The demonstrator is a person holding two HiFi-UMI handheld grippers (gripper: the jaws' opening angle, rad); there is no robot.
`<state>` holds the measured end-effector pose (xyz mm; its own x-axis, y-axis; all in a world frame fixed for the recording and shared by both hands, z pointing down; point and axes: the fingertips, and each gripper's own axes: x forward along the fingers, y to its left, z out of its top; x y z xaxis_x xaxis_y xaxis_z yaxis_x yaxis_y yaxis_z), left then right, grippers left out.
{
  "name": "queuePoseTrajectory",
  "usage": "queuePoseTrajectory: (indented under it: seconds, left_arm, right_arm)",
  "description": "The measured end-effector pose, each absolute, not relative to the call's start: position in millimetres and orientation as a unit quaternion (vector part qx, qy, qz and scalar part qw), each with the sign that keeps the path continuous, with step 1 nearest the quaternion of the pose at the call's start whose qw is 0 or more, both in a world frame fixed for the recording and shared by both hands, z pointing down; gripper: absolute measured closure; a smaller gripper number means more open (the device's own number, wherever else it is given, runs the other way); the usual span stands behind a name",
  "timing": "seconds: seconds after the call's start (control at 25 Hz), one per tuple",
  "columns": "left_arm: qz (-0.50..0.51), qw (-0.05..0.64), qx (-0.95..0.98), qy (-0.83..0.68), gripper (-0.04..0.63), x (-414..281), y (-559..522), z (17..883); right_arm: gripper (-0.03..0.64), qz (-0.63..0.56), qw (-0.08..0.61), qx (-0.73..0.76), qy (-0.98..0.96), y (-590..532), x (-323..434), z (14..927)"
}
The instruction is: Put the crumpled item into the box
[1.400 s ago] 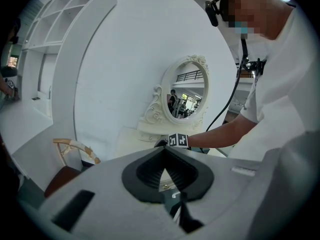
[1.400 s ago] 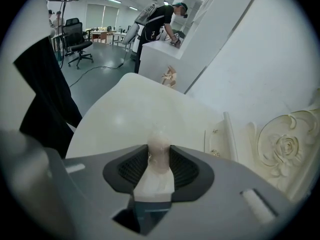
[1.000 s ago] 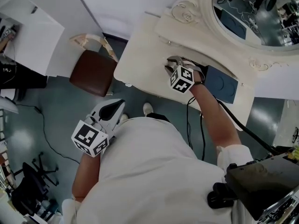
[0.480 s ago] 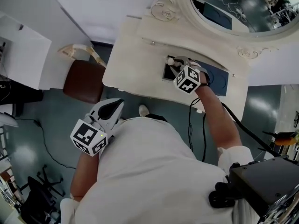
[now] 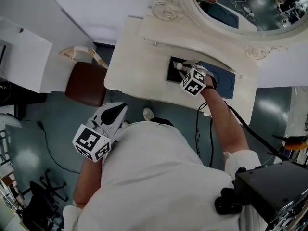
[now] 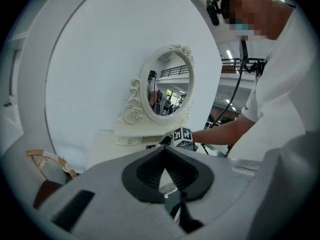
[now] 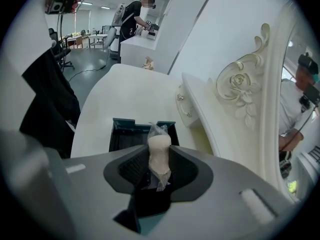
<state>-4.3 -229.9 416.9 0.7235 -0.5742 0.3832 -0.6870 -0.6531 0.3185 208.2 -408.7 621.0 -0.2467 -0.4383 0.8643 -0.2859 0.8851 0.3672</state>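
Note:
My right gripper (image 7: 159,153) is shut on the crumpled item (image 7: 159,156), a cream lump in clear plastic wrap that stands up between the pads. It hangs just above the near edge of the open dark teal box (image 7: 122,134) on the cream vanity table (image 7: 125,96). From the head view the right gripper (image 5: 184,69) sits over the box (image 5: 172,74), with the item (image 5: 179,66) at its tips. My left gripper (image 5: 120,110) hangs low by the person's side, far from the table, its jaw tips together with nothing in them (image 6: 164,151).
An ornate oval mirror (image 5: 231,8) rises at the back of the vanity. A dark blue mat (image 5: 226,83) lies right of the box. A brown stool (image 5: 86,83) stands left of the table, a white desk (image 5: 24,57) beyond it. A cable (image 5: 250,134) trails along the right arm.
The right gripper, still holding the item, has shifted a little so that the dark box now shows beneath its tips. The left gripper has stayed by the person's side.

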Motion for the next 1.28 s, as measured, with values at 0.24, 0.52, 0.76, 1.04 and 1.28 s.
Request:
queuePoseTrajectory:
  seconds: [0.24,0.52,0.76,1.04,1.28]
  left_arm:
    - [0.129,0.23,0.896,-0.357,0.597,-5,-229,420]
    - [0.13,0.23,0.893,-0.365,0.597,-16,-231,420]
    - [0.131,0.234,0.891,-0.367,0.597,-25,-229,422]
    - [0.128,0.233,0.893,-0.362,0.597,-39,-227,421]
    - [0.124,0.232,0.899,-0.351,0.597,-54,-221,421]
  right_arm:
    - [0.488,-0.062,0.584,0.219,-0.779,-412,207,642]
    - [0.483,-0.049,0.599,0.21,-0.771,-412,207,662]
    - [0.469,-0.036,0.601,0.209,-0.77,-411,206,667]
    - [0.438,-0.016,0.599,0.216,-0.771,-408,204,666]
    - [0.422,-0.01,0.593,0.236,-0.77,-403,199,656]
